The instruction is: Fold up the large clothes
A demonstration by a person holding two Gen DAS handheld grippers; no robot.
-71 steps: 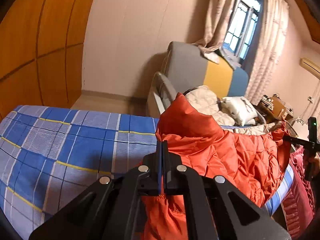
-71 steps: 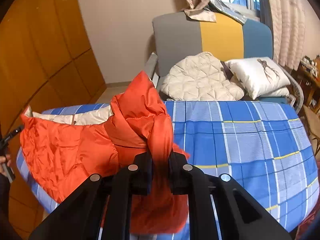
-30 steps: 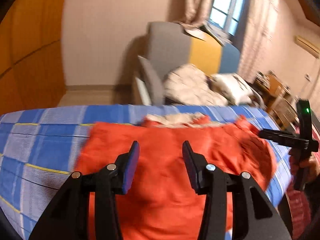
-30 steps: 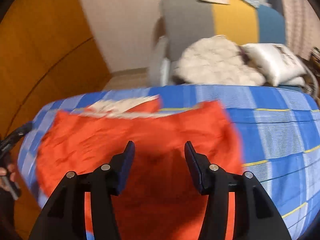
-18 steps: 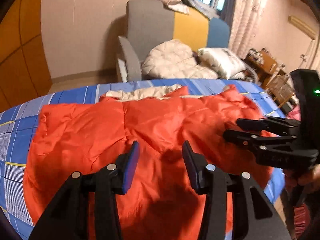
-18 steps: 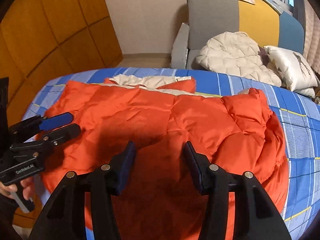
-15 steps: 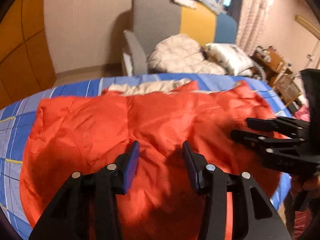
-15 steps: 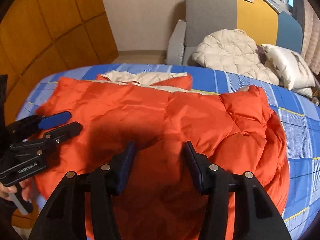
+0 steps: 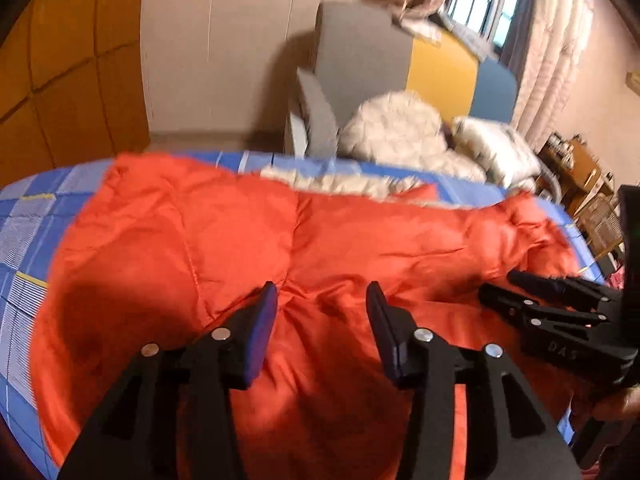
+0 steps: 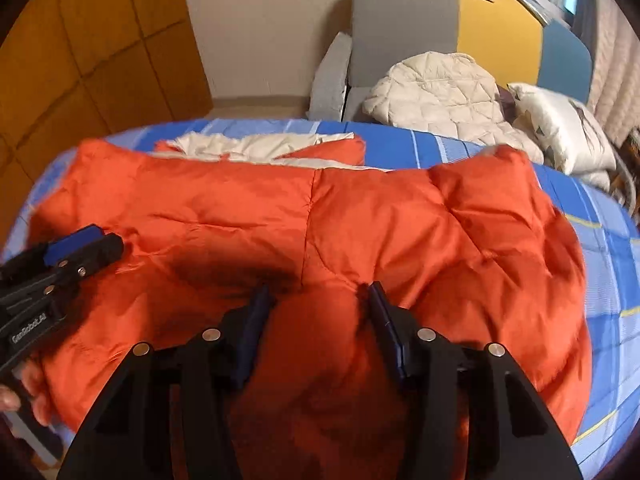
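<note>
Orange jacket [image 9: 360, 240] flat on checked bed [image 10: 608, 240], armchair [image 10: 404, 20] behind, left gripper [image 9: 322, 312] and right gripper [image 10: 316, 312] spread, empty.

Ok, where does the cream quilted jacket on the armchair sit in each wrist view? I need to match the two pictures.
Left wrist view: the cream quilted jacket lies right of centre in the upper half, on the armchair seat, beyond the orange jacket.
Right wrist view: the cream quilted jacket is upper right, on the same seat.
Shared landmark: the armchair back's yellow panel, directly above it in both.
</note>
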